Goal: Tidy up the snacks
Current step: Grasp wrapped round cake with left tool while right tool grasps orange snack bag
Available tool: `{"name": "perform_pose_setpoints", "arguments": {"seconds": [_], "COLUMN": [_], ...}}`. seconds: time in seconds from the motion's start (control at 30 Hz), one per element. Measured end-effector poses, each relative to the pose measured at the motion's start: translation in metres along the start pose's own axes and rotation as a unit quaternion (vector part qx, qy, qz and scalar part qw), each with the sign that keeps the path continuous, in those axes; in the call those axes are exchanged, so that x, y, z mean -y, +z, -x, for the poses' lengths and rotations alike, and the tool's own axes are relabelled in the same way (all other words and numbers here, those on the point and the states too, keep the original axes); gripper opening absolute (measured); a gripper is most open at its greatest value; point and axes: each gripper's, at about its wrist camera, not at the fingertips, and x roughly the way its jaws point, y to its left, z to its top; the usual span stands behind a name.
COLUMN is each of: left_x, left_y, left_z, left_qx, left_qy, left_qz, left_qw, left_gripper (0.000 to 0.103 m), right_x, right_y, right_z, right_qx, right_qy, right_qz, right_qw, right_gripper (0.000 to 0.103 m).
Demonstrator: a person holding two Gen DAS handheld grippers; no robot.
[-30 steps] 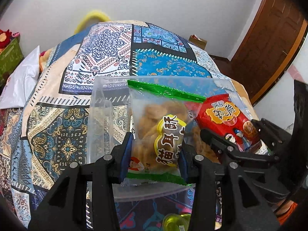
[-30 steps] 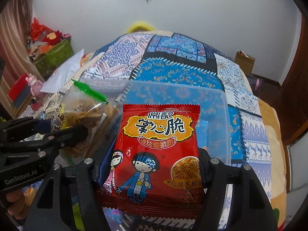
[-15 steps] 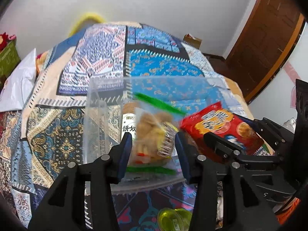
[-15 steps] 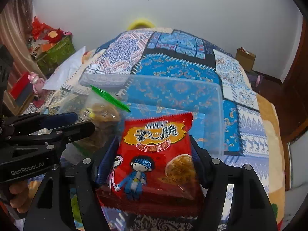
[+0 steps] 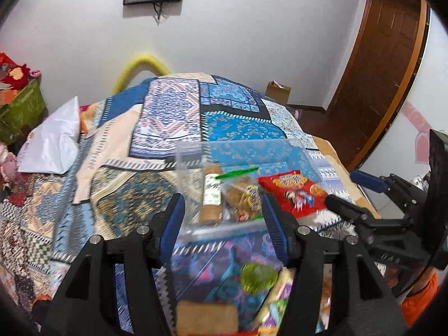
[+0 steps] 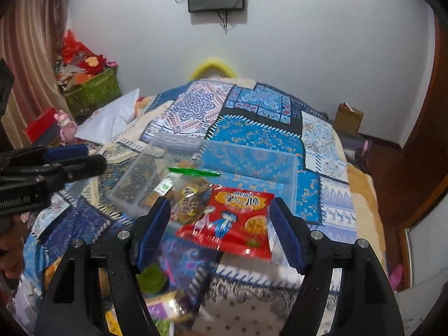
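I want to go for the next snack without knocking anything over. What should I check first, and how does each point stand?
1. Left gripper free of the clear cracker bag: ok, jaws opening.
2. Right gripper free of the red noodle packet: ok, jaws opening.
3. Both bags inside the clear bin: red packet overhangs the near rim, not ok.
4. Bin upright: ok.
5. More snacks within reach, such as the green jelly cup: ok.
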Motion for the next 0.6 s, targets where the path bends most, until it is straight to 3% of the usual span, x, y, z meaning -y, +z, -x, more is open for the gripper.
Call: {"name": "perform_pose_setpoints", "arguments": {"seconds": [0.3, 0.6], "left_x": [-0.033, -0.069], "left_y": [-0.053, -0.119], "left_z": [0.041, 0.034], "left_qx": [-0.015, -0.068], "left_qy": [0.033, 0.048], "left_qz": [0.011, 0.033], "left_qw": [0.9993, 0.9960], "left_gripper": [0.062, 0.062], "right_x": [-0.015, -0.011], "right_y": [-0.036, -0.090], "right_z": [0.036, 0.035], "right_qx": [0.010, -0.037], "right_qy": [0.003, 0.005], "right_qz": [0.007, -0.030], "right_qw": [1.000, 0.999], "right_gripper": [0.074, 0.075]}}
